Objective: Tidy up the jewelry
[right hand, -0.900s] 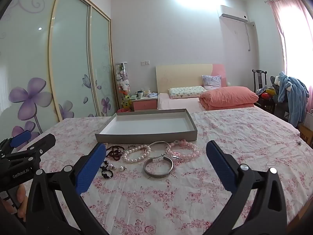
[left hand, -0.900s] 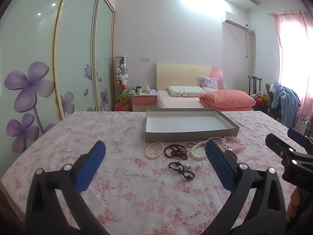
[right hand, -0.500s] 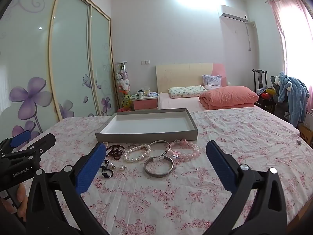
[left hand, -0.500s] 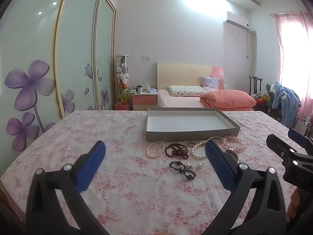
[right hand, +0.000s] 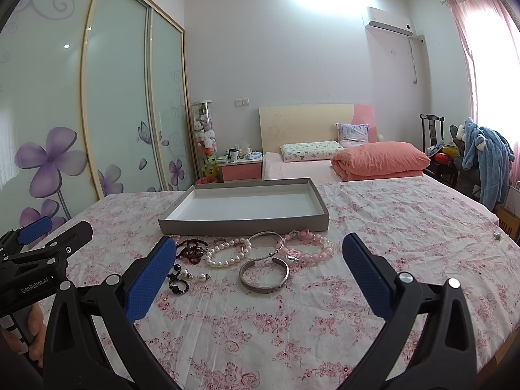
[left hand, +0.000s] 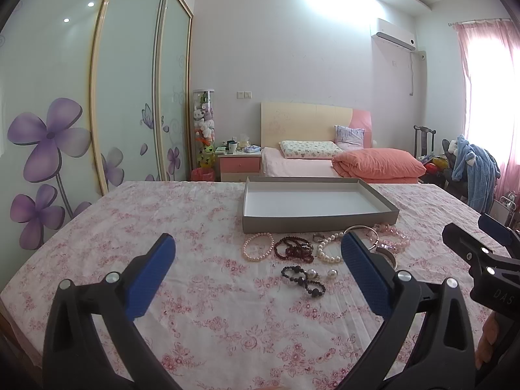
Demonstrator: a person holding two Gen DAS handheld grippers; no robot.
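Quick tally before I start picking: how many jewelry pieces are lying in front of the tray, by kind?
Bead bracelets: 5 (pink pearl bracelet, dark red bead bracelet, white pearl bracelet, black bead bracelet, pink stone bracelet)
Metal bangles: 2 (thin silver bangle, wide silver cuff)
Loose pearl earrings: 2
Small ring: 1
Total: 10, none in the tray

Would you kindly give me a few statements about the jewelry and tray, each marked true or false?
1. The grey tray already holds jewelry. False: it is empty.
2. The white pearl bracelet lies on the floral cloth in front of the tray. True.
3. The right hand-held gripper is shut on the silver bangle. False: it is open and holds nothing.
4. The left hand-held gripper is open. True.
5. The dark red bead bracelet lies beside the pink pearl bracelet. True.
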